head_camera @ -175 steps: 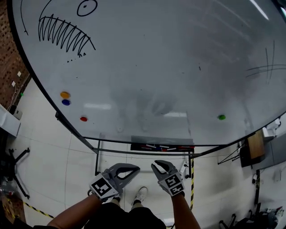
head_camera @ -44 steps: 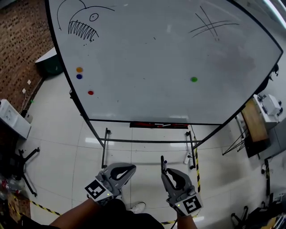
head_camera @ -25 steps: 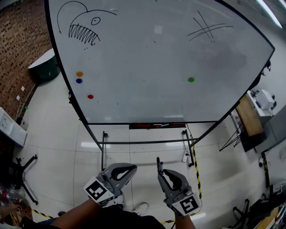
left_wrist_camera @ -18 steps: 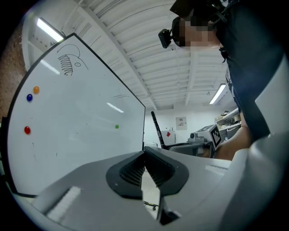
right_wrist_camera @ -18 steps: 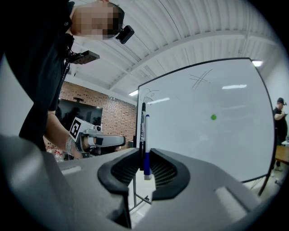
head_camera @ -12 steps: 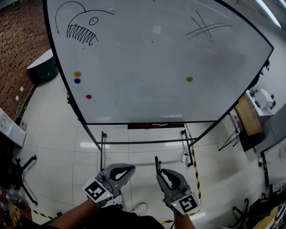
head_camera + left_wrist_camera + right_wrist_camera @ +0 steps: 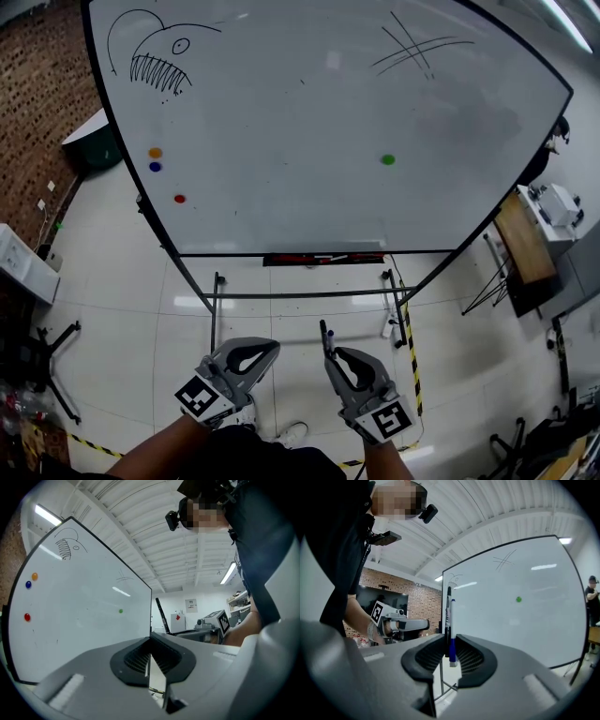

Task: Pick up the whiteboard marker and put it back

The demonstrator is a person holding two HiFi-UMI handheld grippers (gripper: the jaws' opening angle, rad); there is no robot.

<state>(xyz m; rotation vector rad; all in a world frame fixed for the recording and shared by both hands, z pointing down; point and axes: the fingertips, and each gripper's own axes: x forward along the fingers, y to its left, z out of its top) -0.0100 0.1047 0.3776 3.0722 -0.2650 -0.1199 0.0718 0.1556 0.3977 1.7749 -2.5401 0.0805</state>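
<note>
Right jaws: the pads of the right gripper (image 7: 450, 639) are clamped on the whiteboard marker (image 7: 448, 613). It is black and stands upright between them, with most of its length above the pads.
Beside the marker: a white piece with a blue end (image 7: 452, 645) sits tight against it in the same grip. We cannot tell if this is a second pen or a part of the first one.
Left jaws: the tips of the left gripper (image 7: 150, 640) are together and nothing is between them.
Grippers, count: we see two, side by side and near each other, both pointing toward the board. Each carries one cube with square markers, so there are two cubes (image 7: 203, 398).
Place of the marker: it is in the right gripper, over the white floor (image 7: 122, 309), well apart from the board.
Whiteboard: we count one whiteboard (image 7: 309, 112), large, on a black frame with legs.
Tray: one narrow tray (image 7: 323, 259) hangs under the lower edge of the board, and some small things lie in it, too small for us to name.
Magnets, count: there are four round ones: orange (image 7: 155, 152), blue (image 7: 155, 167), red (image 7: 179, 199) and green (image 7: 387, 159).
Drawings, count: we find two, a toothed fish face (image 7: 155, 56) at the upper left and crossed lines (image 7: 412, 52) at the upper right.
Surroundings: a brick wall (image 7: 37, 94) is at the left, and yellow-black tape (image 7: 410, 347) lies on the floor.
</note>
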